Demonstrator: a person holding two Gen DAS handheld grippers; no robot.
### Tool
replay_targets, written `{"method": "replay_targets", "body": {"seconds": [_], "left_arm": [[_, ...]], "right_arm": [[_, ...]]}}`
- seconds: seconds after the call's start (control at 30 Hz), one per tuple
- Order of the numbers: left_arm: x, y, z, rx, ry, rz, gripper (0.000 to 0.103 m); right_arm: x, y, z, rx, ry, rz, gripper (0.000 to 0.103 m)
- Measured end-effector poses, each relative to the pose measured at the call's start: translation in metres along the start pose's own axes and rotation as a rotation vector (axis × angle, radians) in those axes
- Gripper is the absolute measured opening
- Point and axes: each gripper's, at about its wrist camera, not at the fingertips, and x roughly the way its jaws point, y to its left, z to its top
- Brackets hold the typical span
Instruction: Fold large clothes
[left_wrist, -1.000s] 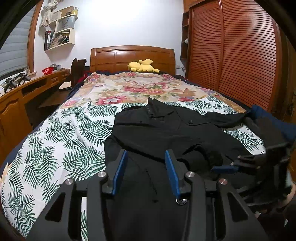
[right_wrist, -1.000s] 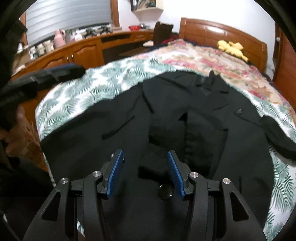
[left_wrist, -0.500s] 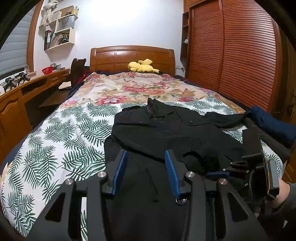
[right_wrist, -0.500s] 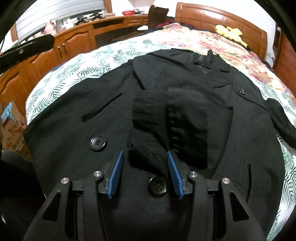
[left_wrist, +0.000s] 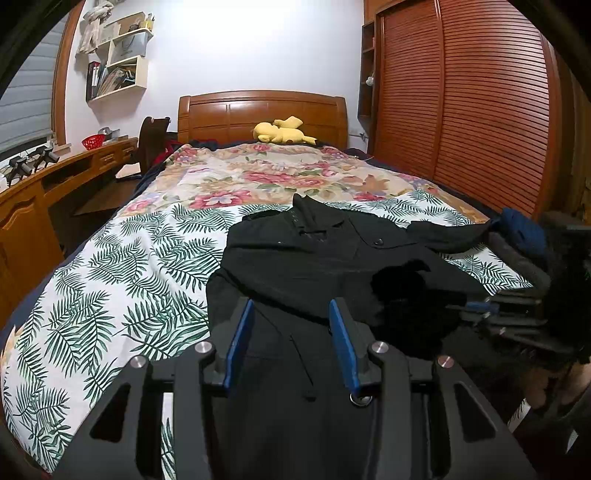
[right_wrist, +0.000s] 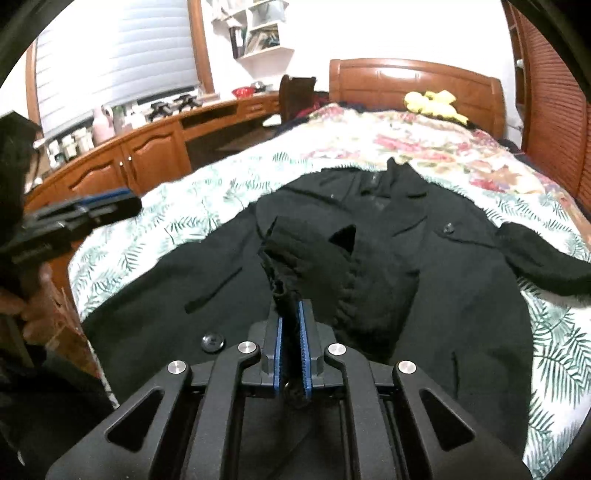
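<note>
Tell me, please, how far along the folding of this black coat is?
Early. Done: the black coat lies spread on the bed, one sleeve folded across its front. In hand: the right hand-held gripper pinches that sleeve's cuff; the left hand-held gripper hovers open. Left: the other sleeve lies outstretched, the body unfolded.

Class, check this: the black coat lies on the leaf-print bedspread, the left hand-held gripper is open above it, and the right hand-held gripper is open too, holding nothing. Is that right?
Not quite. The right hand-held gripper is shut, pinching a fold of the black coat, as the right wrist view shows. The rest stands: the coat lies on the leaf-print bedspread and the left hand-held gripper is open above it.
</note>
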Motion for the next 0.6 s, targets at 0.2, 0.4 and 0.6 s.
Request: {"method": "replay_targets", "body": {"seconds": [0.2,0.4,0.6], "left_arm": [[0.001,-0.001,0.0,0.002,0.002,-0.004,0.041],[-0.001,-0.004,0.0,0.008,-0.002,-0.016,0.041],[0.001,-0.007,0.001,0.018,-0.001,-0.024,0.041]], "right_arm": [[-0.02,-0.021,0.004,0.038,-0.02,-0.06,0.006],[-0.04,-0.047,-0.007,0.095,-0.02,-0.146,0.006],[-0.058,-0.071,-0.025,0.111,-0.004,-0.255,0.015]]}}
